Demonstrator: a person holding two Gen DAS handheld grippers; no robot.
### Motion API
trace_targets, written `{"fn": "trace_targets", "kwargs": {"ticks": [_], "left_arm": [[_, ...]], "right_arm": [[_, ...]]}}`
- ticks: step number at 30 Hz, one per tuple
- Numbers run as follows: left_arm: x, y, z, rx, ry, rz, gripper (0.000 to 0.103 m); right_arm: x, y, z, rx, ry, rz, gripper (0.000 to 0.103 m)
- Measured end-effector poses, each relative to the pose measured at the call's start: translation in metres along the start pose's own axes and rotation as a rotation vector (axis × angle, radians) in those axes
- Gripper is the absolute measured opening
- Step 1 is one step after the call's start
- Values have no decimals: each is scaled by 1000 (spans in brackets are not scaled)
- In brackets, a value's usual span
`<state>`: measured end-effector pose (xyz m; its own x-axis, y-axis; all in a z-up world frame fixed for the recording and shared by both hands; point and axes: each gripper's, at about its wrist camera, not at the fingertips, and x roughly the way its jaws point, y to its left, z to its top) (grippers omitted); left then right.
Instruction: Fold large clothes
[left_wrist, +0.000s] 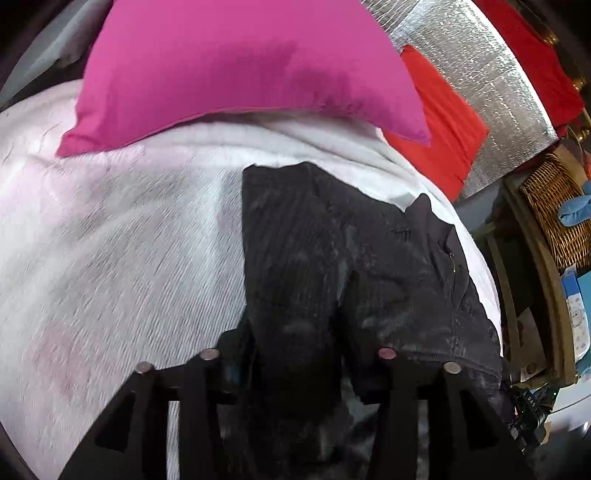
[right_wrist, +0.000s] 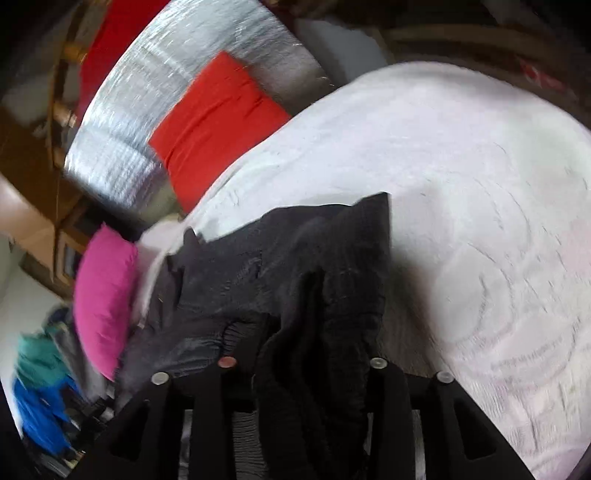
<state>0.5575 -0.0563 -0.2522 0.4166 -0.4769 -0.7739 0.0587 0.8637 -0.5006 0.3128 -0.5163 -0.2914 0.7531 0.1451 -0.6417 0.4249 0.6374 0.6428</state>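
Note:
A dark grey-black garment (left_wrist: 332, 240) lies crumpled on a white bedspread (left_wrist: 129, 240). In the left wrist view its near end bunches up between the fingers of my left gripper (left_wrist: 299, 356), which looks shut on the cloth. In the right wrist view the same garment (right_wrist: 295, 251) spreads away from my right gripper (right_wrist: 301, 363). A thick fold of it fills the gap between that gripper's jaws, which seem shut on it. The fabric under both grippers is hidden by the fingers.
A pink pillow (left_wrist: 240, 66) lies at the head of the bed, with a red pillow (left_wrist: 443, 125) beside it against a silver foil panel (left_wrist: 480, 55). A wicker basket (left_wrist: 554, 206) and shelves stand off the bed's edge. Blue and green clothes (right_wrist: 40, 406) lie beyond the pink pillow (right_wrist: 103, 295).

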Motion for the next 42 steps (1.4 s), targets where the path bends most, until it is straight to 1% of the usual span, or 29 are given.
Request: {"fn": "trace_targets", "kwargs": {"ticks": [1, 2, 3, 7, 8, 10, 14, 16, 19, 21, 25, 29, 30, 33, 35, 37, 40, 42], "left_arm": [[-6, -1, -3, 0, 10, 14, 60], [-11, -2, -7, 9, 14, 29, 62], [-18, -3, -10, 24, 13, 44, 62], [-50, -10, -36, 131, 17, 95, 64], [-62, -10, -47, 166, 20, 106, 64], [-81, -3, -63, 198, 18, 129, 65], [-125, 20, -97, 238, 7, 189, 65], [-140, 28, -113, 251, -1, 211, 65], [-169, 58, -151, 229, 11, 236, 65], [-176, 68, -165, 205, 23, 241, 65], [-196, 92, -200, 151, 51, 232, 65], [-215, 106, -235, 110, 64, 173, 65], [-217, 109, -242, 96, 72, 156, 65], [-214, 116, -267, 59, 145, 109, 65], [-212, 117, -282, 68, 182, 98, 66], [-208, 114, -292, 87, 217, 103, 71], [-199, 108, -298, 122, 260, 89, 72], [-194, 106, -299, 134, 271, 95, 72]], "right_arm": [[-5, 0, -1, 9, 8, 6, 66], [-10, 0, -2, 14, 8, 16, 71], [-16, 0, -4, 12, 4, 23, 75], [-44, 0, -18, -25, 15, 19, 75], [-53, -2, -23, -32, 21, 18, 75], [-73, -7, -31, -49, 29, 16, 74], [-118, -18, -55, -85, 26, 9, 74], [-144, -31, -74, -87, 32, 16, 75], [-174, -50, -105, -79, 54, 12, 75], [-188, -60, -124, -64, 67, 15, 74], [-206, -81, -170, -11, 131, 41, 75], [-209, -91, -214, 0, 225, 54, 75], [-208, -92, -227, -5, 262, 61, 75], [-204, -95, -255, -20, 346, 53, 75], [-199, -97, -272, -29, 393, 39, 75], [-192, -99, -282, -27, 417, 33, 76], [-179, -92, -293, -56, 446, 10, 76], [-178, -87, -299, -88, 426, 9, 78]]}}
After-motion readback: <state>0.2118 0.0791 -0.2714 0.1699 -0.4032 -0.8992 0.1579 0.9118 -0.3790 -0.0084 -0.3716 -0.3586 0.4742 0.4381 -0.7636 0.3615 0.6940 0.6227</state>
